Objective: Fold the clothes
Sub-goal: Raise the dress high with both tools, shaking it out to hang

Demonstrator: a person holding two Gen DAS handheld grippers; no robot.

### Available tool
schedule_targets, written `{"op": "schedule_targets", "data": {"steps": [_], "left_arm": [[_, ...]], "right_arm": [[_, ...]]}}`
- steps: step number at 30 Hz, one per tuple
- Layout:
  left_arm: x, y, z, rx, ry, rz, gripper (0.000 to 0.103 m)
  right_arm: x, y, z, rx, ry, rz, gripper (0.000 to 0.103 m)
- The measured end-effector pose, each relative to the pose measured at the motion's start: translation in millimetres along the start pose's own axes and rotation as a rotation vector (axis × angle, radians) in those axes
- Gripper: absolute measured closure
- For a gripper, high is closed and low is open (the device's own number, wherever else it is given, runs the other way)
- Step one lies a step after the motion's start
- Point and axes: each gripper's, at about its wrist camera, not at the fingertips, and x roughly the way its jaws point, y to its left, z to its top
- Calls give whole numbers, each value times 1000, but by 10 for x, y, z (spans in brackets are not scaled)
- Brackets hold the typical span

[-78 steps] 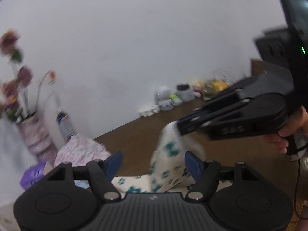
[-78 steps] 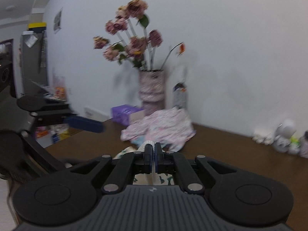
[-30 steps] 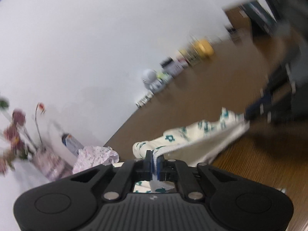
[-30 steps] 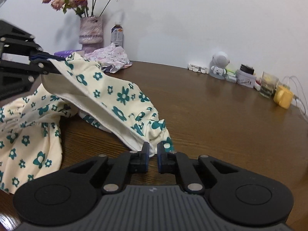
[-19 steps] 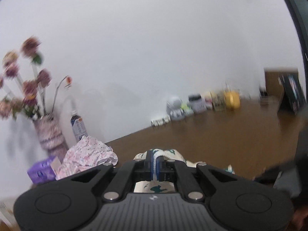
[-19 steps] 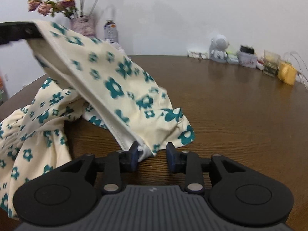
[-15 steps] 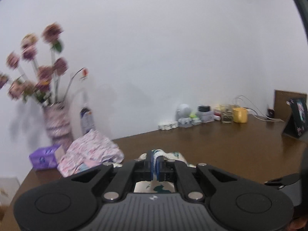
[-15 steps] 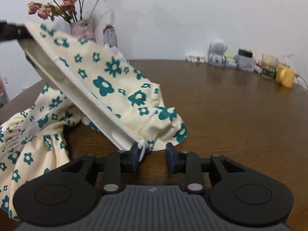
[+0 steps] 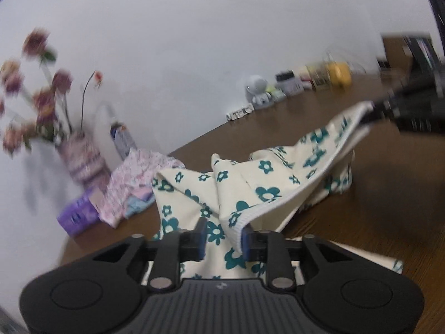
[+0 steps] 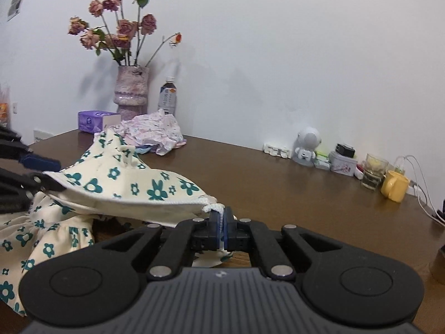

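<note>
Floral garment (image 10: 119,183) is thin, light and floppy, so it'll sag anywhere you aren't holding it. It's stretched between your tools, the rest heaped on the worktop (image 10: 278,183). Right tool (image 10: 221,224) is pinched tight on the stitched hem; left tool (image 9: 224,235) gapes around the other end. That hem's your best grip.

The scene contains two grippers, left (image 9: 224,235) and right (image 10: 221,224), two garments, cream floral (image 10: 125,183) and pink (image 10: 155,130), one vase (image 10: 131,93), one bottle (image 10: 167,97), one yellow mug (image 10: 394,186).
</note>
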Motion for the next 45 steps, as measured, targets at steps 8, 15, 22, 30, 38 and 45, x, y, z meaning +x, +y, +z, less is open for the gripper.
{"op": "schedule_targets", "data": {"steps": [8, 15, 22, 30, 38, 45], "left_arm": [[-10, -341, -12, 331, -17, -3, 72], [-41, -176, 103, 161, -98, 10, 102], [-246, 291, 254, -253, -209, 9, 102], [-364, 555, 165, -478, -227, -10, 102], [-252, 926, 565, -507, -237, -23, 101], [-946, 1645, 2281, -527, -600, 167, 101]], "right_arm": [[-128, 179, 90, -43, -45, 65, 102], [-144, 210, 33, -38, -30, 83, 101], [134, 194, -122, 23, 86, 49, 94], [235, -6, 118, 50, 88, 49, 93], [151, -425, 732, 45, 23, 66, 102], [-440, -768, 2769, -96, -276, -139, 102]]}}
